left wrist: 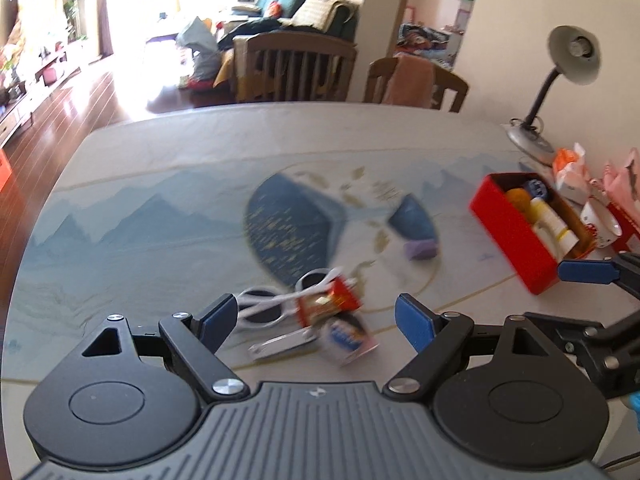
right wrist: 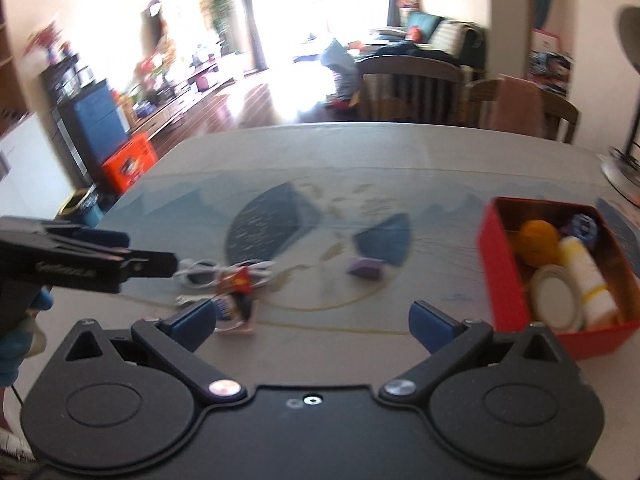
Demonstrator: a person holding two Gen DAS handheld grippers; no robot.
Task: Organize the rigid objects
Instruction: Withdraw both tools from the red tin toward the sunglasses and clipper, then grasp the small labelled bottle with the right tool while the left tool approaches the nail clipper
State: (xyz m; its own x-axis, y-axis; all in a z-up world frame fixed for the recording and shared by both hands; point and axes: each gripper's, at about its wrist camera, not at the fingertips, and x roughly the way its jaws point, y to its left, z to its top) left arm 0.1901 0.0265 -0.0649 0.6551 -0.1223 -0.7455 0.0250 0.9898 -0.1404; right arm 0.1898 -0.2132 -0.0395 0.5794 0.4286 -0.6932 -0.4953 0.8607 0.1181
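A red box (left wrist: 516,236) (right wrist: 500,268) stands on the table's right side and holds an orange ball (right wrist: 538,242), a white bottle (right wrist: 586,276), a round lid (right wrist: 556,296) and a blue item. Near the front lie white sunglasses (left wrist: 268,304) (right wrist: 200,274), a red packet (left wrist: 328,304) (right wrist: 236,282), a small carton (left wrist: 348,340) and a metal clipper (left wrist: 280,342). A purple block (left wrist: 420,250) (right wrist: 364,268) sits mid-table. My left gripper (left wrist: 316,320) hangs open just above the pile, nothing between its pads. My right gripper (right wrist: 312,320) is open and empty, left of the box.
The table carries a cloth (left wrist: 160,216) printed with blue mountains. A desk lamp (left wrist: 568,60), a mug (left wrist: 600,224) and snack bags stand at the far right. Wooden chairs (left wrist: 292,68) line the far edge. An orange crate (right wrist: 128,162) sits on the floor at left.
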